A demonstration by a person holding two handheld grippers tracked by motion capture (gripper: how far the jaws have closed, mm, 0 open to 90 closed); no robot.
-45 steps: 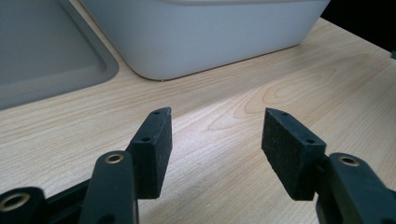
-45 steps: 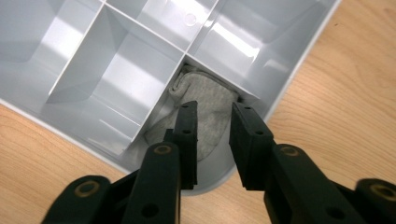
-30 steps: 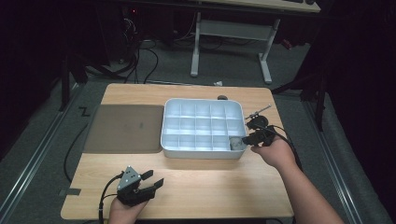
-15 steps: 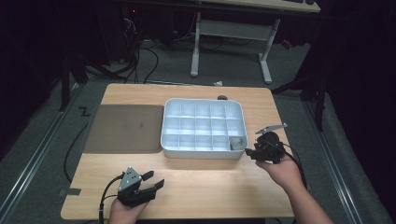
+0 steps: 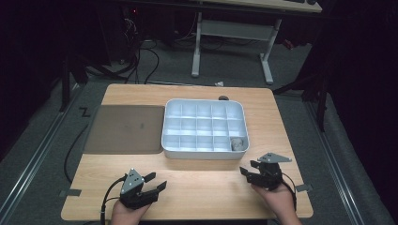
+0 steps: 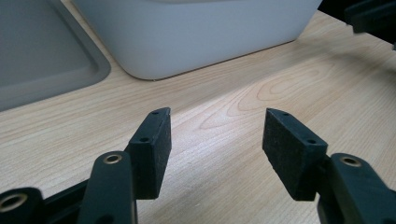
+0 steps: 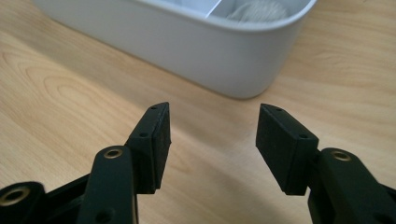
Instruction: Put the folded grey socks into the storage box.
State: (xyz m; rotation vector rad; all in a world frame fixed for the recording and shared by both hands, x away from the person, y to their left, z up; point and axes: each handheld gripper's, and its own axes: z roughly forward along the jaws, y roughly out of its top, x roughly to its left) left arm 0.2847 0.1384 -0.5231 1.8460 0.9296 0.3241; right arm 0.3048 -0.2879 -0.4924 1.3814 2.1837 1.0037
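Observation:
A white compartment tray [image 5: 173, 140] stands in the middle of the wooden table. A small grey lump [image 5: 238, 143] lies in its front right compartment, and its top peeks over the rim in the right gripper view [image 7: 254, 9]. My right gripper [image 5: 248, 167] is low over the table in front of the tray's right corner. It is open, its jaws have just been opening, and nothing is between them [image 7: 214, 108]. My left gripper [image 5: 156, 181] rests near the table's front edge, open and empty [image 6: 217, 114], aimed at the tray wall [image 6: 201, 32].
A flat grey mat [image 5: 124, 129] lies left of the tray, touching its side. A small dark object [image 5: 223, 98] sits on the table just behind the tray. Bare wood stretches between the two grippers. Desk legs and cables stand on the floor beyond.
My right hand has drawn back from the tray's front right corner toward the near edge and sunk lower, with its jaws wider apart. The left gripper has stayed put.

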